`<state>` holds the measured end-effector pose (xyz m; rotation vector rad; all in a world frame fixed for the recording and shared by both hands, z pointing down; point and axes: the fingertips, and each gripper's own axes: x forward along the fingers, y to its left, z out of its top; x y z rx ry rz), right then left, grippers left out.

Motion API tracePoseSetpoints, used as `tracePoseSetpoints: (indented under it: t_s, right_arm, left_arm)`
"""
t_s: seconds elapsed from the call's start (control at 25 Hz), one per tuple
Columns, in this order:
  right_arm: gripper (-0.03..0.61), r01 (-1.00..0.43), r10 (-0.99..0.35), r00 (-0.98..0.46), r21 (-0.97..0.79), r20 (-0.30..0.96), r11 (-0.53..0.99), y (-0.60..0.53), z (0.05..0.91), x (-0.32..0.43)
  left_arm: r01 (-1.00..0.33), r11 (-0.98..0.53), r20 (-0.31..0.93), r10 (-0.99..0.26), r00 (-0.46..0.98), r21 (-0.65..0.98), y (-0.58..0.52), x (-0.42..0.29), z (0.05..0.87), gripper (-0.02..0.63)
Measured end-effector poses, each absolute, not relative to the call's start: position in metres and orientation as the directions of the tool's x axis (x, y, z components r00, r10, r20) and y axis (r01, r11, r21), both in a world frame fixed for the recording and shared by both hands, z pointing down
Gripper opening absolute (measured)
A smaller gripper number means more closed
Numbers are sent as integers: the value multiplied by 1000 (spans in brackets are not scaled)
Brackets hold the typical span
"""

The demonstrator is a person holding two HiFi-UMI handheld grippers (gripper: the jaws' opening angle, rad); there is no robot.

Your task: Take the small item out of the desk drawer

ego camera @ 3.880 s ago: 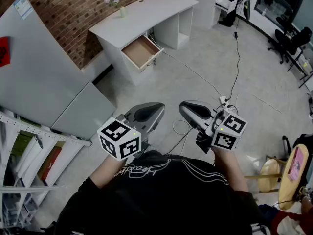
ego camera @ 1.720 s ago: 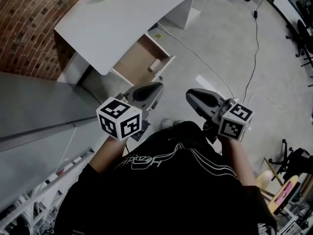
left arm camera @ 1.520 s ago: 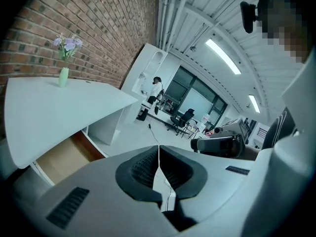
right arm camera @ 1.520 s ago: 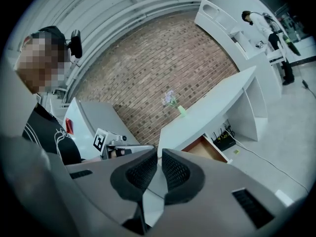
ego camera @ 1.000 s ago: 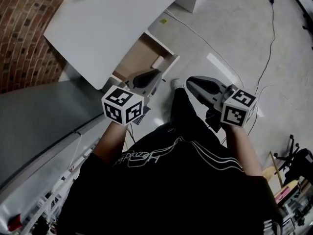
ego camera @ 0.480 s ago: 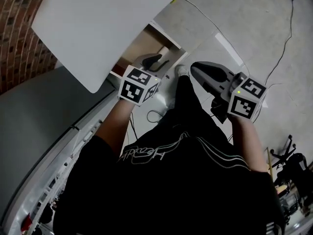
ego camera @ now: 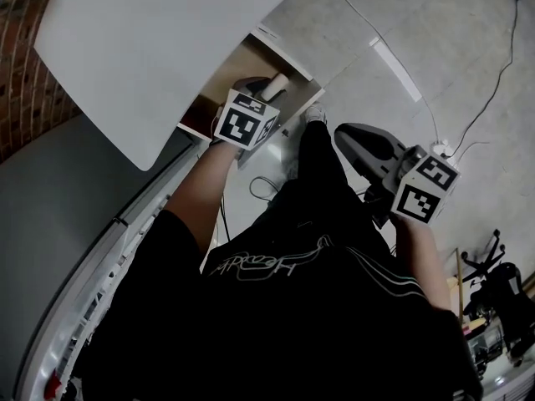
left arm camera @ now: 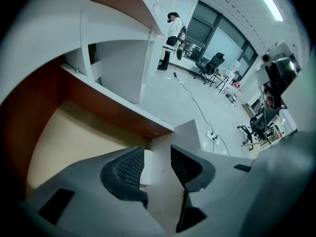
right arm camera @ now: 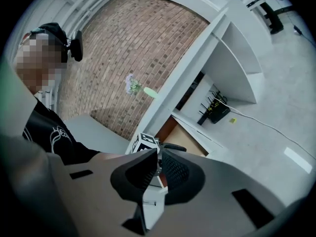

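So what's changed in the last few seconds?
The left gripper moved forward into the open drawer, and its jaws are opening around the small white item, not gripping it yet. The right gripper stays back, empty; the drawer stays open.

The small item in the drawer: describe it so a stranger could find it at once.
Start at the white desk, then its open, tan-floored drawer. The small pale item lies by the drawer's front panel, between the opening jaws of the left gripper; nothing else loose shows there.
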<state>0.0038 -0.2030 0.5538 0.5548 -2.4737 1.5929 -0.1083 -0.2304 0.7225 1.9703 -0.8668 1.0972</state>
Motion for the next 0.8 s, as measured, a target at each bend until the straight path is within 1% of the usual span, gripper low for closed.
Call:
tracePoseSetpoints:
  t_s: [0.12,0.4,0.8]
  right_arm:
    - [57,-416,-233,-907,-837,352,356,-204,571,12]
    - [57,-409,-222,-909,-853,352,325,-203,587,13]
    - [57,-416,-221,-905,-862,362,291,-198,607,9]
  left_arm:
    - [-812,-530,906,-174,385,243,-232,-109,750,171]
    - [-785,-588,944,-103,313,196,-229,-116,798,190]
    - [-796,-566,957,-44,286,212,-229,-126,833,190]
